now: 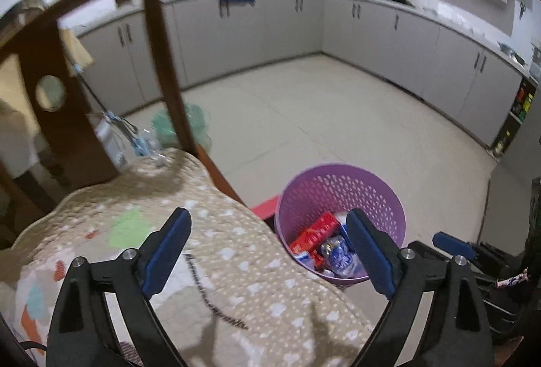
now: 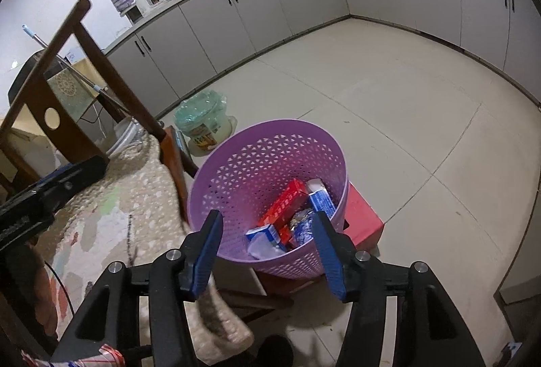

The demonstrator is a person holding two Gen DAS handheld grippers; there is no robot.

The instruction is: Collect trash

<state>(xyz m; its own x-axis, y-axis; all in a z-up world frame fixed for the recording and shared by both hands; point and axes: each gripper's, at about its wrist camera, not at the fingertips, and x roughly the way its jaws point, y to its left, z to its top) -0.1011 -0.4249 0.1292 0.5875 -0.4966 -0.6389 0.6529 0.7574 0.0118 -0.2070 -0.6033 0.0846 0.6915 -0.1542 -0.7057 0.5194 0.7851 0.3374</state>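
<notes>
The purple basket [image 2: 270,164] sits on a red stool [image 2: 363,218] just off the edge of the quilt-covered seat [image 1: 209,265], and its footing looks narrow: a knock on the rim from either gripper could tip it and spill what is inside. The trash already in it, a red box [image 2: 287,201], a blue-and-white box [image 2: 321,198] and a crumpled blue wrapper [image 2: 302,225], lies low against the near wall. The right gripper [image 2: 267,252] hangs above the near rim, jaws spread wide, holding and touching nothing. The left gripper [image 1: 270,252] hovers over the quilt's edge, equally wide and empty. No loose trash shows on the quilt.
</notes>
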